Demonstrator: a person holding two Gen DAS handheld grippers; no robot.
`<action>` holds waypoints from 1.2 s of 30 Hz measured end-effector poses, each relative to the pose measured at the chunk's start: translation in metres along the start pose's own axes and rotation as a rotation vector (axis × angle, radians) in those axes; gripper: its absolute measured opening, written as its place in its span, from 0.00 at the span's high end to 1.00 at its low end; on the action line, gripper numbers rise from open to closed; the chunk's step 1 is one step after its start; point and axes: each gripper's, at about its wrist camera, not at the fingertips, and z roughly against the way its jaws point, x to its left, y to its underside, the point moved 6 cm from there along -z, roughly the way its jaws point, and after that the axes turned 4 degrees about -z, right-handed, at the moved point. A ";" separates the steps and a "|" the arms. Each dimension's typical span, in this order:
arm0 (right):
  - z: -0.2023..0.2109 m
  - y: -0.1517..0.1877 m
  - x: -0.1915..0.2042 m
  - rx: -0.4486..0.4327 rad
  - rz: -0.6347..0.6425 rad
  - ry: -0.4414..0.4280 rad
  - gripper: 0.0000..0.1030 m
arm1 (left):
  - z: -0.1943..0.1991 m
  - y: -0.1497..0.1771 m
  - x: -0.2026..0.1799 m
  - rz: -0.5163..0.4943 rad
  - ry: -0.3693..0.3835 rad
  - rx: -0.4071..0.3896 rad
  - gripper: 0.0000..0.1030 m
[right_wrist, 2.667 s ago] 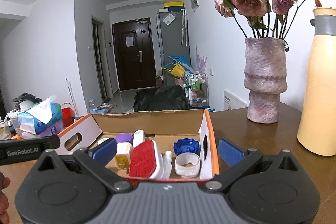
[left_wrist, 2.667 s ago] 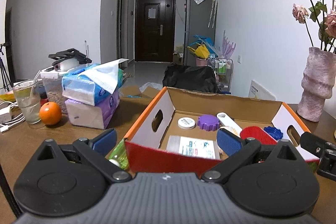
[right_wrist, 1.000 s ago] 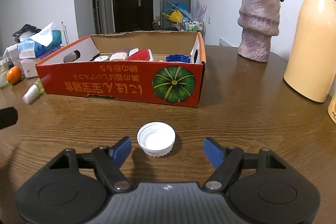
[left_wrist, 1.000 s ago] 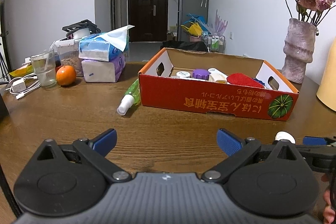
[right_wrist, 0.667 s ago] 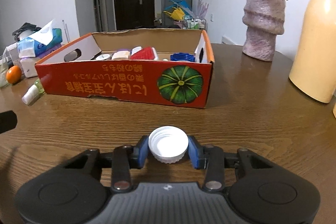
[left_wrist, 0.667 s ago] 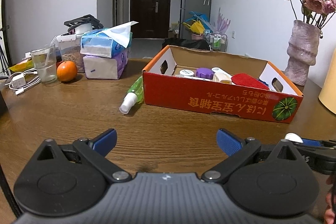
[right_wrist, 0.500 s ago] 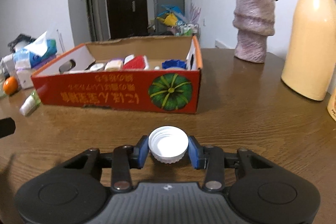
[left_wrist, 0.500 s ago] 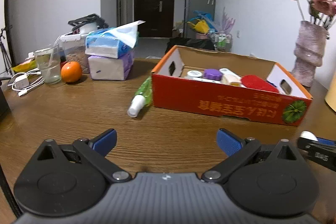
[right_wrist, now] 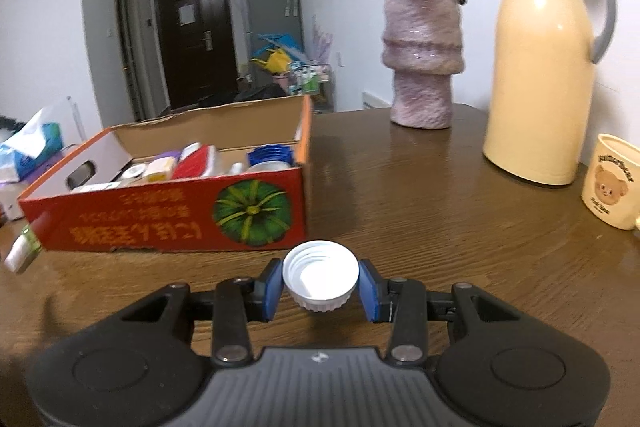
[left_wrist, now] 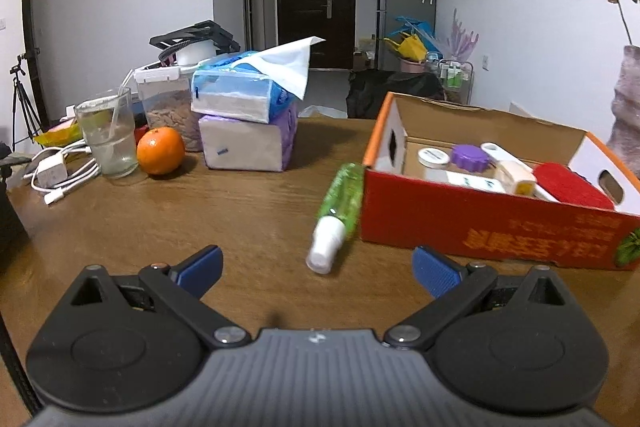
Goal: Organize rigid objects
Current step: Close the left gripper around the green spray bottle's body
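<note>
My right gripper [right_wrist: 321,285] is shut on a white ribbed cap [right_wrist: 320,273], open side up, held just in front of the red cardboard box [right_wrist: 172,219]. The box [left_wrist: 480,223] holds several small items, among them a purple lid [left_wrist: 470,157] and a red brush [left_wrist: 572,189]. A green spray bottle [left_wrist: 338,207] with a white cap lies on the table against the box's left end. My left gripper [left_wrist: 318,269] stands open over the wood just before the bottle's cap, nothing between its blue pads.
On the left are tissue packs [left_wrist: 248,119], an orange [left_wrist: 160,151], a glass [left_wrist: 108,135] and white cables [left_wrist: 60,175]. On the right stand a purple vase [right_wrist: 422,55], a cream thermos jug [right_wrist: 544,67] and a bear mug [right_wrist: 612,187].
My right gripper closed on the white cap and lifted it slightly, rolling a little. My left gripper slid toward the left, bringing the spray bottle closer to its centre.
</note>
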 end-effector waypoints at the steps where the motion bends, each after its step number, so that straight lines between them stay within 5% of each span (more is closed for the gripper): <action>1: -0.002 -0.001 -0.004 -0.003 -0.009 0.011 0.62 | -0.004 -0.002 0.002 -0.006 0.001 0.000 0.01; 8: -0.010 -0.005 -0.022 0.003 -0.045 0.075 0.62 | -0.029 -0.006 0.007 -0.047 0.022 0.028 0.11; 13: -0.013 -0.006 -0.026 0.000 -0.046 0.096 0.62 | -0.043 -0.007 0.005 -0.092 0.071 0.043 0.28; 23: -0.017 -0.006 -0.029 -0.001 -0.040 0.121 0.62 | -0.064 -0.012 0.002 -0.159 0.154 0.033 0.36; 30: -0.017 -0.004 -0.026 0.001 -0.028 0.129 0.62 | -0.077 -0.012 0.003 -0.180 0.237 0.076 0.78; 36: -0.016 -0.004 -0.025 0.002 -0.023 0.127 0.62 | -0.070 -0.007 0.000 -0.210 0.225 0.068 0.79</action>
